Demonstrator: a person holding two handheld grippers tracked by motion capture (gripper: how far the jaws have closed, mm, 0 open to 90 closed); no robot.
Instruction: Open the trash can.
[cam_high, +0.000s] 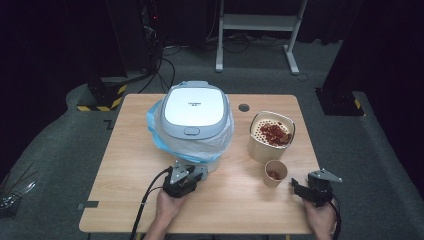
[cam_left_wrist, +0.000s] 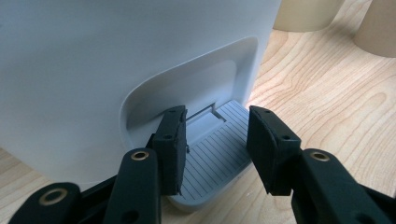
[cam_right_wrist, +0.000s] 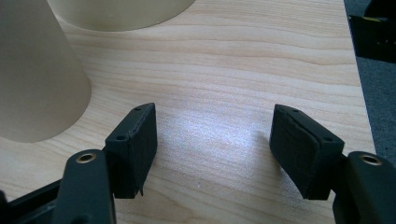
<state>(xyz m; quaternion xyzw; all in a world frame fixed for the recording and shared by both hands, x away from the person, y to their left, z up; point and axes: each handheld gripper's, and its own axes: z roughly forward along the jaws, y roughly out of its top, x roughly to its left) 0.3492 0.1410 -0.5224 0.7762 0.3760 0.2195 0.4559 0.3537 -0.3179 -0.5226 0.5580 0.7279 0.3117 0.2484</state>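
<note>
While the left gripper (cam_left_wrist: 215, 142) sat at the foot of the bin (cam_high: 194, 120) at mid-table, its jaws straddled the ribbed pedal (cam_left_wrist: 219, 154), apparently touching its edges without a sure clamp; the pedal ran lengthwise straight ahead toward the bin wall, nearest this hand. Small writing on the lid (cam_high: 194, 106) was too tiny to read. Farther right, past the cup (cam_high: 276, 173), the right gripper (cam_right_wrist: 215, 147) rested open and empty on the table (cam_right_wrist: 243, 65).

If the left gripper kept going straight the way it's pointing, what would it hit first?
The left gripper straddles the ribbed grey pedal at the foot of the white bin. Straight ahead, it would probably meet the recessed bin wall just behind that pedal first.
</note>
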